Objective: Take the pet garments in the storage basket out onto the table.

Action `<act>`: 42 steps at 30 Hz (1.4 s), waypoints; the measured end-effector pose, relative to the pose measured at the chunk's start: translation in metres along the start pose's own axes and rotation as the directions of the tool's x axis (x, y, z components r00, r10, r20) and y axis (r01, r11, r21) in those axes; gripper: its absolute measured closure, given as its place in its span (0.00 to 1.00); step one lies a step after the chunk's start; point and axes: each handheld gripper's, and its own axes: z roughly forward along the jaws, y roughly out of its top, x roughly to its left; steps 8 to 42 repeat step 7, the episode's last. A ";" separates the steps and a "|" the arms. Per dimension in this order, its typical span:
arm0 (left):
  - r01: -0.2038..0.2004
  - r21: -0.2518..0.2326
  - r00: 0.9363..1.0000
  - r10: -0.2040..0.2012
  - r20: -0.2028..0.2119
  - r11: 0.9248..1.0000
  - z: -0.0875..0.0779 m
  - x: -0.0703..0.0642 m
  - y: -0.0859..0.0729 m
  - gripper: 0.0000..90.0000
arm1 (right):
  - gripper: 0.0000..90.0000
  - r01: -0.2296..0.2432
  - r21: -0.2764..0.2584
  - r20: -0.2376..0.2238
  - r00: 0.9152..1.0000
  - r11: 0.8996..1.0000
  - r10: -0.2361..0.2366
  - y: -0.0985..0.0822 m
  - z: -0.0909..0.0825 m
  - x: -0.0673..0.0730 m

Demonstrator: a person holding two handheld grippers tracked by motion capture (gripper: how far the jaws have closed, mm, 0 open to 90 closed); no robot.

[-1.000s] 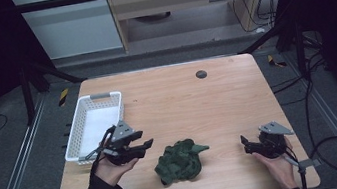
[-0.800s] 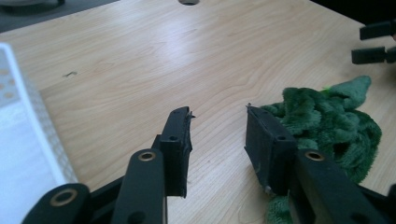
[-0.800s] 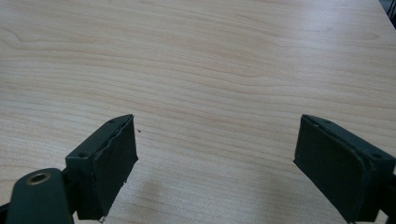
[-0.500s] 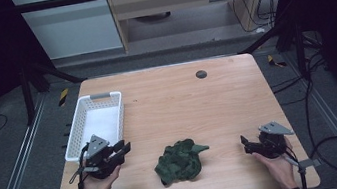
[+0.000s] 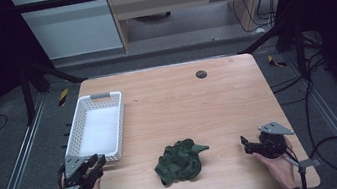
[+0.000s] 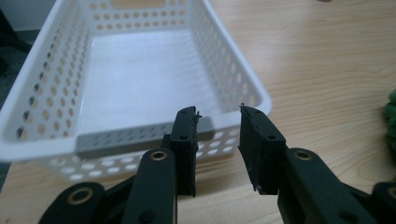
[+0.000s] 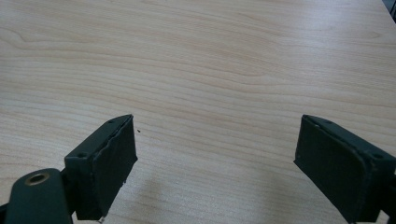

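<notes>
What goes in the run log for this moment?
left claw: open, at basket | right claw: open | cloth: on table

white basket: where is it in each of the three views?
High view: white basket at table's left edge, just beyond the left gripper.
Left gripper view: basket straight ahead, upper left.
Right gripper view: not in it.
Shared landmark: green cloth, at right edge.

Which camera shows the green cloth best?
The high view: the whole crumpled green cloth lies on the table between both hands. The left gripper view catches just its edge at the right.
</notes>
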 end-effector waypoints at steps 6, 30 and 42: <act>0.019 0.037 0.999 -0.017 -0.033 0.999 -0.001 0.011 -0.012 0.73 | 0.13 -0.001 0.000 -0.003 1.000 1.000 0.001 0.000 0.000 0.000; 0.024 0.044 0.999 -0.023 -0.035 0.999 -0.001 0.013 -0.013 0.73 | 0.13 -0.001 0.000 -0.003 1.000 1.000 0.001 0.000 0.000 0.000; 0.024 0.044 0.999 -0.023 -0.035 0.999 -0.001 0.013 -0.013 0.73 | 0.13 -0.001 0.000 -0.003 1.000 1.000 0.001 0.000 0.000 0.000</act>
